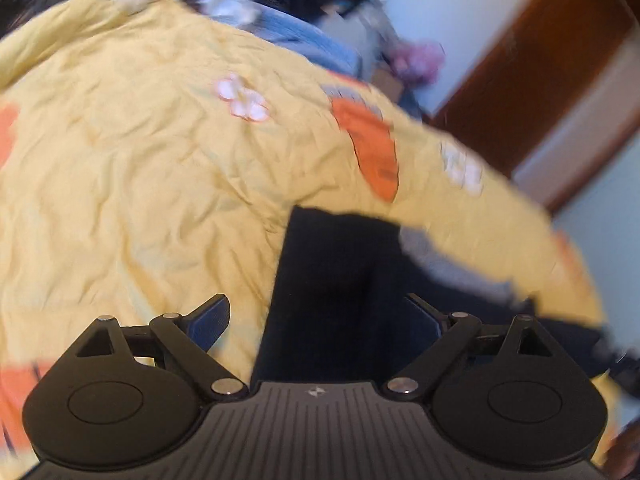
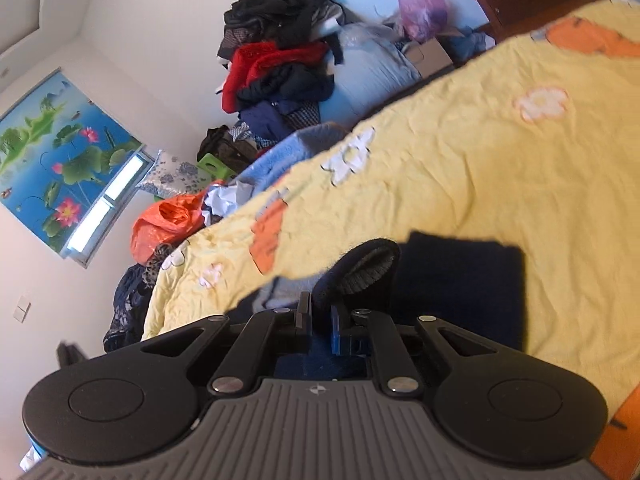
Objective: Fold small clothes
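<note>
A dark navy garment (image 1: 332, 272) lies folded on the yellow bedspread (image 1: 140, 160), and a grey part of it (image 1: 440, 256) trails to the right. My left gripper (image 1: 316, 316) stands open just above it, one finger on each side and neither pad pressing the cloth. In the right wrist view the same navy garment (image 2: 460, 280) lies flat on the bedspread (image 2: 500, 180). My right gripper (image 2: 320, 314) is shut on a raised fold of it, near a grey ribbed cuff (image 2: 368, 268) that curls up just beyond the fingers.
Beyond the bed's far edge are a tall pile of dark and red clothes (image 2: 280, 60), a blue blanket (image 2: 288, 152), an orange plastic bag (image 2: 168, 220), a pink bag (image 2: 422, 12) and a cardboard box (image 2: 430, 54). A brown wooden door (image 1: 540, 80) stands at the right.
</note>
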Tool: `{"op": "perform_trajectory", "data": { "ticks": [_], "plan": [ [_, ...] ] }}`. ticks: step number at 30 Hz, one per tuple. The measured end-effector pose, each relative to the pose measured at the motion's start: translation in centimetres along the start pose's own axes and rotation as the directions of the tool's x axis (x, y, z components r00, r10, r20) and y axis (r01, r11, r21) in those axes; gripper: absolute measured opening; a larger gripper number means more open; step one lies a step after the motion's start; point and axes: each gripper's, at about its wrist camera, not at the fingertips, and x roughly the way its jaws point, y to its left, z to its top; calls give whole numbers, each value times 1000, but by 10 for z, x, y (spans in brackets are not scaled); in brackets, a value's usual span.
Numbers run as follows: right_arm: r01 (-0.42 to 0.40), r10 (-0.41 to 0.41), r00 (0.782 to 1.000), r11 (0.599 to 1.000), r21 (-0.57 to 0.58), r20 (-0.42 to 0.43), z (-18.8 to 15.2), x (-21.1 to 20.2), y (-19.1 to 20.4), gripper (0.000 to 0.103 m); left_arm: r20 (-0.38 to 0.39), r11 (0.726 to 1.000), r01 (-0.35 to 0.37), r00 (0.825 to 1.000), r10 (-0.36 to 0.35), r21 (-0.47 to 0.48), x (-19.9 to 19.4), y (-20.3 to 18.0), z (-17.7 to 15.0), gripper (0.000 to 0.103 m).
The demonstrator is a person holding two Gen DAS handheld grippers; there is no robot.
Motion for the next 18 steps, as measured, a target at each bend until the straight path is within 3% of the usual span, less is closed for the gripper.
{"op": "perform_trajectory", "data": {
  "ticks": [1, 2, 3, 4, 7, 10, 15, 17, 18],
  "plan": [
    [4, -4, 1000, 1000, 4, 0, -4, 1, -3, 16, -6, 999, -38, 999, 38, 6, 7, -1, 0, 82],
    [-1, 1, 1000, 1000, 15, -5, -7, 3, -7, 16, -19, 999, -52, 998, 52, 4, 14, 1, -3, 50],
    [-7, 8, 1000, 1000, 22, -11, -10, 5, -10, 16, -6, 997, -77, 997, 78, 23, 17, 1, -5, 38],
    [-7, 7, 1000, 1000, 25, -12, -12, 6, -11, 16, -12, 994, -98, 995, 98, 37, 20, 2, -3, 13],
    [-6, 7, 1000, 999, 51, -21, -16, 10, -20, 16, -49, 998, -11, 999, 7, -69, 21, 24, 4, 8],
    [-19, 19, 1000, 998, 61, 4, -14, 6, -22, 16, -47, 983, 97, 993, -105, -159, 10, 49, 11, 5],
    [-28, 28, 999, 999, 24, 27, -7, -4, -12, 14, -28, 978, 122, 991, -129, -166, -2, 63, 14, 4],
    [-24, 23, 1000, 1000, 12, 21, -5, -4, -10, 13, -13, 978, 167, 985, -170, -127, -5, 58, 17, 4],
    [-20, 20, 999, 1000, 15, 25, -5, -6, -10, 13, -7, 982, 156, 987, -158, -108, -7, 54, 18, 3]
  ]
}}
